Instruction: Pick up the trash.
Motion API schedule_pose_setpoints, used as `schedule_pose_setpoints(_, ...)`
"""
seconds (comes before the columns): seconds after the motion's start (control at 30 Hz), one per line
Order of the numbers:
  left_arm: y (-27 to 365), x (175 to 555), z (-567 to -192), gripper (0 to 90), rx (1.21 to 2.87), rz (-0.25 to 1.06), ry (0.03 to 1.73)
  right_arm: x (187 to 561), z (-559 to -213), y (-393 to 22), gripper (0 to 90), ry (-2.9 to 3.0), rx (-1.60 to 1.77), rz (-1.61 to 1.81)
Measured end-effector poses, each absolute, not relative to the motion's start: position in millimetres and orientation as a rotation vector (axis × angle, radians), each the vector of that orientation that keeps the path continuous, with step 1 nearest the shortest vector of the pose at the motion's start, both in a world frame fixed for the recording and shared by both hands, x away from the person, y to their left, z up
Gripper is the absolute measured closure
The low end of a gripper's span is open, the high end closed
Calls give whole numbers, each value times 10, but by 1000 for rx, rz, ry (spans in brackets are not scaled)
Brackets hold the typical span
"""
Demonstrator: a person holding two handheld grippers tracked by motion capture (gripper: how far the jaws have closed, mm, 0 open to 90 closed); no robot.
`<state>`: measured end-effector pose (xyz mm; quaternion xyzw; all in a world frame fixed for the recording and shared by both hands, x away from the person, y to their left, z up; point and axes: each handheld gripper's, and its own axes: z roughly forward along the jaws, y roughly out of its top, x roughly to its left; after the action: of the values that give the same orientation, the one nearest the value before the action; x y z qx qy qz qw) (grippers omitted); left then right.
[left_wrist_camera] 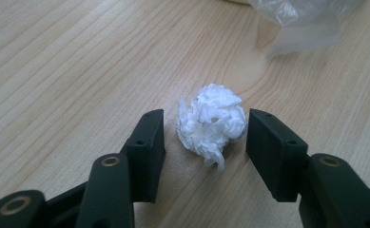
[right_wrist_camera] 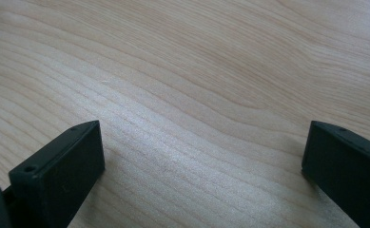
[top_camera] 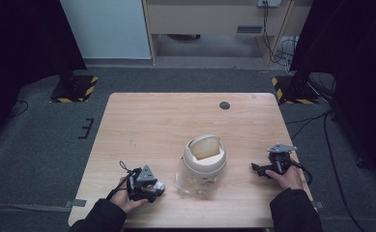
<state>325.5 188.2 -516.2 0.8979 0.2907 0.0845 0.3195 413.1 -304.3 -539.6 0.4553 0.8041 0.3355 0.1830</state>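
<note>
Reaching in from the near edge of the counter (top_camera: 142, 111), the person's left hand (top_camera: 122, 199) holds the left tongs (left_wrist_camera: 205, 137) low over the wood, pointing toward the middle of the counter. Their jaws are partly apart and bracket a crumpled paper ball (left_wrist_camera: 212, 123) that lies on the counter; a narrow gap shows on each side, so the pads do not press on it. The ball is white, tightly wrinkled, roughly round, with a small tail of paper hanging toward the camera. In the high view it shows as a white spot (top_camera: 159, 185) at the tip of the left tongs (top_camera: 155, 188), near the front left of the counter.

On the other side, the right hand (top_camera: 288, 178) rests at the front right corner with the right tongs (top_camera: 256, 167) aimed inward. Their jaws stand wide apart over bare wood, nothing between them.

Farther in, between the two hands, a small cream bin (top_camera: 205, 157) with a swing lid sits in a loose clear plastic bag (top_camera: 190, 181). Beyond it, a dark round cap (top_camera: 224, 105) lies at the far edge.
</note>
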Motion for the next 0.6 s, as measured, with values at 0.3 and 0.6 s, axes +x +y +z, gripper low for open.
schedule_pose_setpoints(0.3, 1844, 3259, -5139, 631, 2379, 237, 744, 4132, -5396, -3044, 6, 2269, 1284, 946)
schedule_pose_setpoints(0.6, 1897, 3262, -5056, 651, 2300, 254, 764, 4132, -5395, -3045, 7, 2270, 1284, 946)
